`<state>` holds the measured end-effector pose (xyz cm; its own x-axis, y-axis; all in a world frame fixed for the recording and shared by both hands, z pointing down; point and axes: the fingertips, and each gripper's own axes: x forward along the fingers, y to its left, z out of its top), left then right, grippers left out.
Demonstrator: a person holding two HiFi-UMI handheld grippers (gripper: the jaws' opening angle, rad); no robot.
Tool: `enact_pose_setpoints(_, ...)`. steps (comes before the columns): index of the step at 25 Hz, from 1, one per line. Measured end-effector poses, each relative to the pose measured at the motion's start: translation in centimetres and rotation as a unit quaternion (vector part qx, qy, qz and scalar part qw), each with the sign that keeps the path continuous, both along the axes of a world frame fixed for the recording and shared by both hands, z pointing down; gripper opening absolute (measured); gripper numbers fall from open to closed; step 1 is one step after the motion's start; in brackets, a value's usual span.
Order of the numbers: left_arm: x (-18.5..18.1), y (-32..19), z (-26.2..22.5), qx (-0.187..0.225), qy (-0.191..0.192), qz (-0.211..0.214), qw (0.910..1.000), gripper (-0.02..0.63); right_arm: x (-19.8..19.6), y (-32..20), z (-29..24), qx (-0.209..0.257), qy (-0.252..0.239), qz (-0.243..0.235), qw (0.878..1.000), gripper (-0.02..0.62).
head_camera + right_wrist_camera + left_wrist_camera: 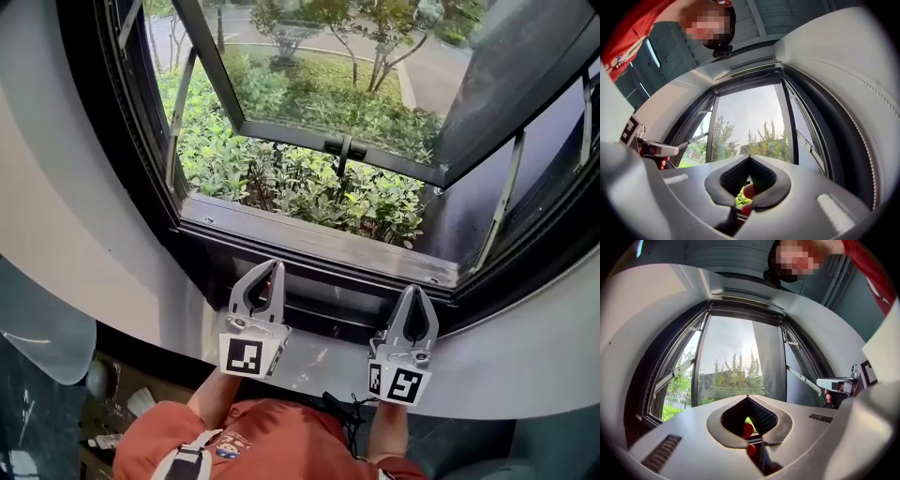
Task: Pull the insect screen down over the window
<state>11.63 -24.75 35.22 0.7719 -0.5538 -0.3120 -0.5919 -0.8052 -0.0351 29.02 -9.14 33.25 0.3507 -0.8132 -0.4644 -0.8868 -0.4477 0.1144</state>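
Note:
The window (309, 178) stands open, its glass sash (375, 84) swung outward over green bushes, with a dark handle (344, 150) on the sash's lower rail. No screen mesh covers the opening; only the dark top rail of the frame (743, 309) shows in the gripper views. My left gripper (272, 266) points at the sill (319, 239) from just below it, jaws shut and empty. My right gripper (413, 290) is beside it to the right, also shut with nothing in it. In the left gripper view the left gripper's (748, 396) tips meet; in the right gripper view so do the right gripper's (749, 157).
A white curved wall (66, 216) surrounds the dark frame. Metal stays (178, 122) (502, 202) brace the sash on both sides. A white ledge (319, 366) lies under the grippers. The person's red shirt (272, 441) is at the bottom, with small items (122, 412) at lower left.

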Motion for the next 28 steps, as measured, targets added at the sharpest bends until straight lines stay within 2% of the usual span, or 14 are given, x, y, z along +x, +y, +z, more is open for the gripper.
enact_pose_setpoints(7,0.1,-1.1,-3.6,0.035,0.015,0.007,0.9992,0.005,-0.3,-0.9,-4.7,0.029,0.062,0.004,0.998,0.009)
enact_pose_setpoints(12,-0.1,-2.6,-7.7,0.079,0.035,-0.003,0.9963,0.005,-0.2,-0.9,-9.4,0.060,0.109,0.011,0.992,0.009)
enact_pose_setpoints(20,0.1,-4.4,-13.9,0.140,0.059,-0.011,0.9884,0.005,-0.7,-1.2,-16.4,0.107,0.180,0.019,0.978,0.009)
enact_pose_setpoints(25,-0.1,-5.1,-18.9,0.178,0.082,-0.016,0.9805,0.006,-0.9,-1.9,-21.2,0.122,0.224,0.025,0.967,0.009)
enact_pose_setpoints(28,0.0,-5.4,-22.2,0.211,0.083,-0.023,0.9736,0.005,-1.1,-2.3,-24.3,0.123,0.259,0.036,0.957,0.009)
